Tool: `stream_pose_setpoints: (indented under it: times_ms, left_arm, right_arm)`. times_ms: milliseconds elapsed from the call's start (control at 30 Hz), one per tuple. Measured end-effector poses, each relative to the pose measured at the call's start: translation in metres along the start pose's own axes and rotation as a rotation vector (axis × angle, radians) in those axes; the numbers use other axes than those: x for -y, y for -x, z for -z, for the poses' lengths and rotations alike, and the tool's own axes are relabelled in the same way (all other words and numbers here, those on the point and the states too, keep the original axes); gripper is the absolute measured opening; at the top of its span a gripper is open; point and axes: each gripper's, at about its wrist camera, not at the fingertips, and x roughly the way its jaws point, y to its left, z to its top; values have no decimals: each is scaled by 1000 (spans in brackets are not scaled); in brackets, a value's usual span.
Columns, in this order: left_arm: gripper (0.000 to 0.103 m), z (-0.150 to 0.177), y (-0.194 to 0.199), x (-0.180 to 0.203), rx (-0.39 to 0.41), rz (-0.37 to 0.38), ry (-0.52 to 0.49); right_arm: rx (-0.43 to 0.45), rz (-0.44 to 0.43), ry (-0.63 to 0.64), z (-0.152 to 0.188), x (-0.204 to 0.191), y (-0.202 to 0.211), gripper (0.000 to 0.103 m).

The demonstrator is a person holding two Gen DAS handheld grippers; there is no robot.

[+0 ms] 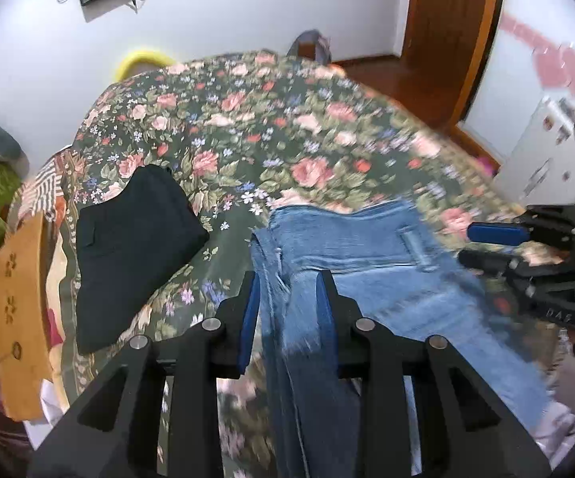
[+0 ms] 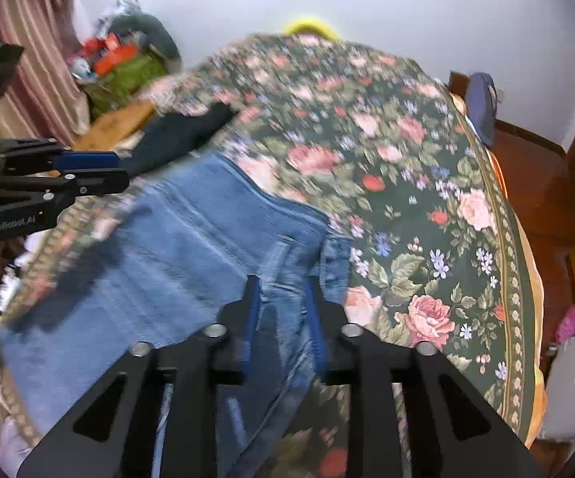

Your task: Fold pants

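Lying across green rose-print floral bedspread (image 1: 247,119): faded blue denim jeans (image 1: 367,247), partly lifted. Pinching a bunched fold of denim btwn blue pads: black left gripper (image 1: 287,298), jaws narrowed on cloth. Doing likewise at other edge: black right gripper (image 2: 283,302). Sitting nearby on spread, apart from jeans: folded black garment (image 1: 136,247).

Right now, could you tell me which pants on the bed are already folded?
The black pants, a compact stack lying free; the jeans are gripped by both grippers.
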Motion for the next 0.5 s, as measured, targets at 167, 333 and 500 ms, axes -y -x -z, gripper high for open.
stream_pose_setpoints:
  times_ms: [167,333,500]
  left_arm:
    - [29,29,27,28,5,71,-48]
    - [32,91,8,48,-82,17,-122]
    - [39,127,29,20,-60,26,-49]
  right_arm:
    - [10,-84,50,16,-39,16,40]
    - [-78,-70,86,54,-62,-9,41]
    - [-46,-8,86,76,-58,9,41]
